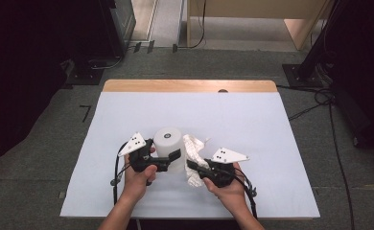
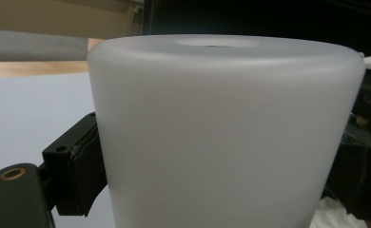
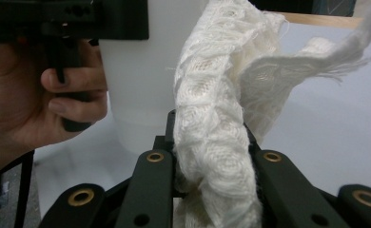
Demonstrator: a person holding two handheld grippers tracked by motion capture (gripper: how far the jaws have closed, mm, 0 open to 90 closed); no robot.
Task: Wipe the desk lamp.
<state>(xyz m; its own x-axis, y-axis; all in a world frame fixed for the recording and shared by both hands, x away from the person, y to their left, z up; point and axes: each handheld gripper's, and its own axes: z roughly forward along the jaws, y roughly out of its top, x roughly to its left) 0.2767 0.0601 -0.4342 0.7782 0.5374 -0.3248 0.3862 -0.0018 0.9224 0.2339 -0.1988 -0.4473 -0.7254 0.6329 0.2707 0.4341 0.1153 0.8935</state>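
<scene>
White-topped desk with a wood back edge, on grey carpet in a dim room. Lower centre: the left gripper has its fingers clamped on a smooth frosted cup; the right gripper pinches a frayed knit cloth just beside it.

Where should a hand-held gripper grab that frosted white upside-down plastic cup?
Grip the frosted white upside-down plastic cup across its smooth side wall, coming in level from the left. It stands upright with its closed base on top, so there's no rim to pinch.
</scene>
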